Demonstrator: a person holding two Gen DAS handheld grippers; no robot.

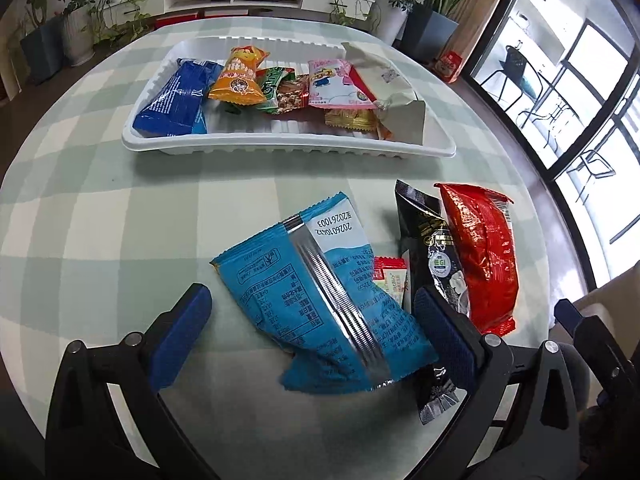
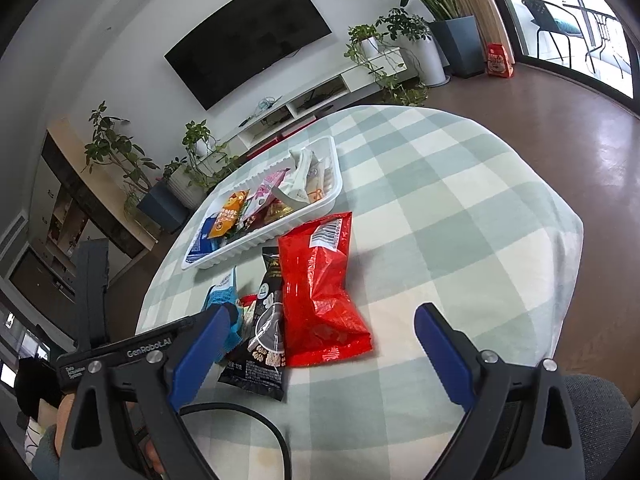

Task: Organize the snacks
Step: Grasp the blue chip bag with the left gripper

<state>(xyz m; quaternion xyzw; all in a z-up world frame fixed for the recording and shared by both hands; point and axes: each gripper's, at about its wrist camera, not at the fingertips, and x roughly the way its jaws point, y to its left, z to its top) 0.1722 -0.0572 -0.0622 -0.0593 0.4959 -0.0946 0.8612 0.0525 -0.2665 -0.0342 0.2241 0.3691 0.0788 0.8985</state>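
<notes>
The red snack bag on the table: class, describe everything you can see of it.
The red snack bag is a glossy, crinkled foil-like pouch with crimped ends and a white barcode panel near its far end. It lies flat on the checked tablecloth, outside the white tray, sealed as far as can be seen. Its left edge lies against the black packet. No gripper touches it.

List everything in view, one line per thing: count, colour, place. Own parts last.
tray: one, white, far side of table, holding about eight mixed snack packets
light blue packet: one, on the cloth between the left jaws
black packet: one, beside the red bag
red bag: one, right of black packet
small red-and-white sachet: one, partly under the packets
tablecloth: one, green-and-white check
potted plants: several, along the wall
television: one, black, wall
left gripper: black, blue pads, open
right gripper: same, open
</notes>
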